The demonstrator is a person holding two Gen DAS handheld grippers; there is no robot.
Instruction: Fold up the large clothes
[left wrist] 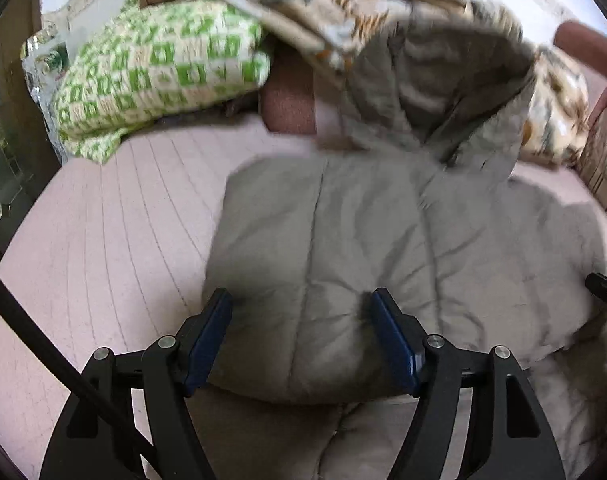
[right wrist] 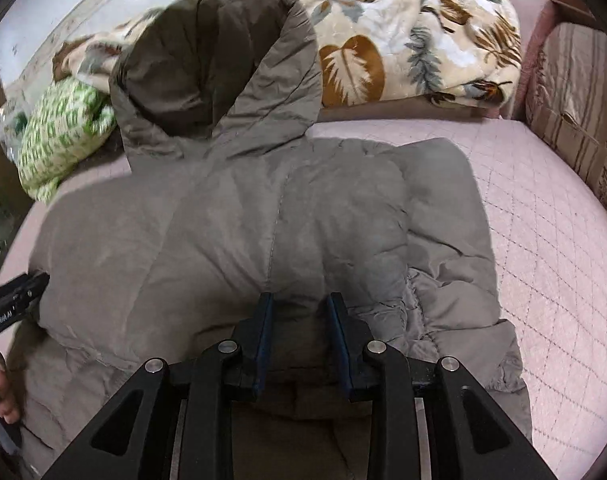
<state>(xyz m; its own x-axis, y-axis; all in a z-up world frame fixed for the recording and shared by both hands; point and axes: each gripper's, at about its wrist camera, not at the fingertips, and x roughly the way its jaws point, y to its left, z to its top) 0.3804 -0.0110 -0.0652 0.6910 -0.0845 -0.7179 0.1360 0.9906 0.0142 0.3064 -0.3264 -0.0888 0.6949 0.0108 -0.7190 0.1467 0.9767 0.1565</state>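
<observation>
Right now the big grey puffy coat (right wrist: 263, 216) lies spread on the pink bed (right wrist: 551, 240), its hood (right wrist: 207, 80) flopped up against the leafy blanket (right wrist: 403, 40). It looks soft, squashy and light, but bulky, and the shiny cloth may slip. I think a hem or sleeve edge is the best place to pinch, because the fat middle would just bulge out. The left gripper (left wrist: 301, 306) hangs wide apart over the coat, grasping nothing. The right gripper (right wrist: 300, 308) has a narrow gap and grips nothing either.
</observation>
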